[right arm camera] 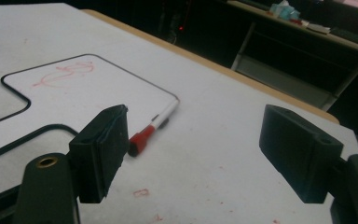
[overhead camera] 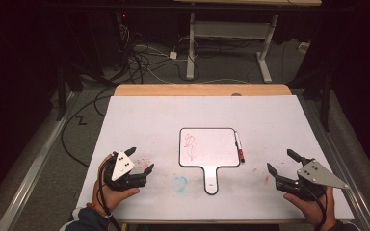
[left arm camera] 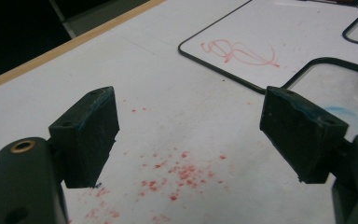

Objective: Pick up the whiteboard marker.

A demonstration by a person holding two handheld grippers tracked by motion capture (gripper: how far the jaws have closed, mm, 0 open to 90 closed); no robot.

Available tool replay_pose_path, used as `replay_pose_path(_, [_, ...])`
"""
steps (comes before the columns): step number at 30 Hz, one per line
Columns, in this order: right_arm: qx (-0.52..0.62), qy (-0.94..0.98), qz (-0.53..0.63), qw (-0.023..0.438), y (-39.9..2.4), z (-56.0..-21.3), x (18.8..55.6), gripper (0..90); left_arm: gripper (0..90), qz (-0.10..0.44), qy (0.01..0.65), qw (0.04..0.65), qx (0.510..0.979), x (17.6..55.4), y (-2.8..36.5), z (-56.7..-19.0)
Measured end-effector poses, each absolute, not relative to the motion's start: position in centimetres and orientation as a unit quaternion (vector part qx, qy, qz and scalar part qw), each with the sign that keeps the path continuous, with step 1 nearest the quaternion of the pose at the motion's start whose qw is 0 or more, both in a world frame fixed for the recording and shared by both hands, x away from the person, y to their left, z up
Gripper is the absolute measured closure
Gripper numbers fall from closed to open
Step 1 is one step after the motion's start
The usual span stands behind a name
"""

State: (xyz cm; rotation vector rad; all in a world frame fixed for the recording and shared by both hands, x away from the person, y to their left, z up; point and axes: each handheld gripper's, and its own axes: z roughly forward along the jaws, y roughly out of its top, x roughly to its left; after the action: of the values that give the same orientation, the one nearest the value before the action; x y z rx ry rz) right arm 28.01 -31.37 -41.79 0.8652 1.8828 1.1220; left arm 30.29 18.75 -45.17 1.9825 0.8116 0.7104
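High view, left edge: your left gripper (overhead camera: 141,160) sits near the table's (overhead camera: 270,115) front-left corner, jaws spread wide, nothing between them.
Room at left: bare white surface ahead of it, speckled with red marks (overhead camera: 142,159); a blue smudge (overhead camera: 180,182) lies just to its right.
Left gripper view: your jaws frame the red specks (left arm camera: 177,172), with the whiteboard (left arm camera: 279,37) beyond to the right.
Centre: the whiteboard (overhead camera: 207,147) lies flat mid-table, handle (overhead camera: 211,180) toward you, a red scribble (overhead camera: 191,144) on its left part.
Marker: the marker (overhead camera: 239,147) lies just beside the board's right edge, long axis running away from you, red cap (overhead camera: 241,156) at the near end.
Right gripper view: the marker (right arm camera: 151,128) shows just past your left-hand jaw, red end nearest, white barrel angled away along the board edge.
Right edge: your right gripper (overhead camera: 282,161) rests near the front-right corner, jaws wide apart and empty, well apart from the marker, with open table between.
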Motion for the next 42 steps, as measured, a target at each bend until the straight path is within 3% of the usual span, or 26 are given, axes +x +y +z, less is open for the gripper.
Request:
replay_pose_path(5, [0.358, 0.746, 0.433, 0.357, -31.4, -42.3, 28.7, 28.0, 18.4, 0.284, 0.311, 0.428, 0.799, 30.1, 18.0, -45.1])
replay_pose_path(10, [0.359, 0.756, 0.435, 0.332, -31.4, -42.6, 28.9, 22.0, 18.9, 0.281, 0.302, 0.427, 0.805, 30.3, 18.0, -45.5])
replay_pose_path(20, [0.364, 0.781, 0.419, 0.285, -31.2, -42.7, 30.7, 23.6, 18.8, 0.272, 0.298, 0.411, 0.817, 30.6, 17.7, -46.0])
replay_pose_path(32, [0.402, 0.816, 0.373, 0.185, -29.3, -42.6, 37.1, 37.5, 18.9, 0.266, 0.294, 0.393, 0.829, 30.5, 17.0, -46.4])
replay_pose_path(42, [0.445, 0.830, 0.319, 0.110, -27.2, -43.4, 43.3, 42.2, 18.9, 0.265, 0.290, 0.385, 0.835, 30.3, 16.9, -46.6])
